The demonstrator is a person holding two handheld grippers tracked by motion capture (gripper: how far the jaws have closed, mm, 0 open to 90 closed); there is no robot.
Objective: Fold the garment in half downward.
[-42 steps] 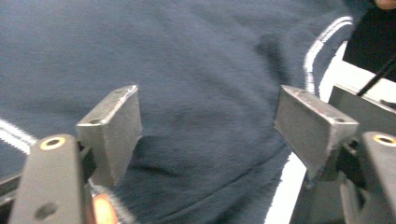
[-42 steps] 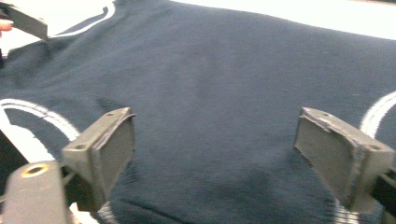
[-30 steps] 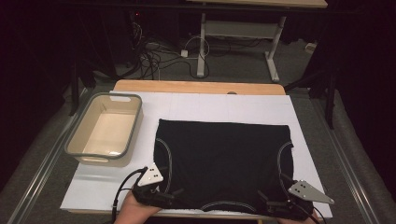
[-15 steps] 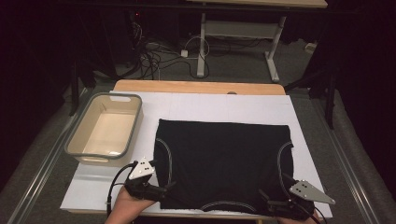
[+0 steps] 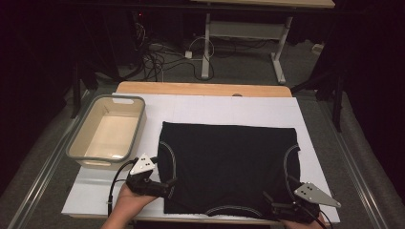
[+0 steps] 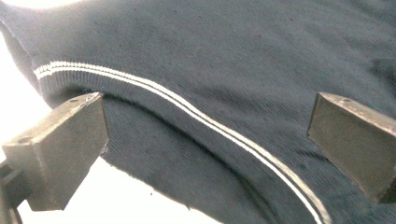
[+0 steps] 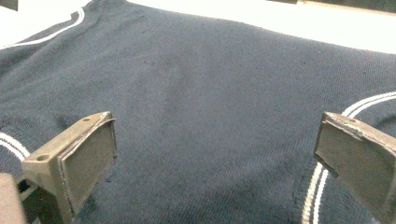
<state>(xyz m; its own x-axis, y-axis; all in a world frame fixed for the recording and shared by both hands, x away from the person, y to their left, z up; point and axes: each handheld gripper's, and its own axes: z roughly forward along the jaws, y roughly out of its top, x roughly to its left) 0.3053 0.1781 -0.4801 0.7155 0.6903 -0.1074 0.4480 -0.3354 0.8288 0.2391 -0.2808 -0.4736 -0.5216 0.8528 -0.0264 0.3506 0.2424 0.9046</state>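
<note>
Both sets of jaws stood released at the near corners of the dark garment (image 5: 229,167) lying flat on the white table (image 5: 229,109), so the left gripper (image 5: 167,187) and right gripper (image 5: 270,206) probably needed even bites on its hem.

R hand (image 5: 305,223) cut off at bottom edge, high view

Each black gripper (image 5: 168,186) carries a grey three-cornered plate, a trailing black cable and blocky, screw-holed jaws.
</note>
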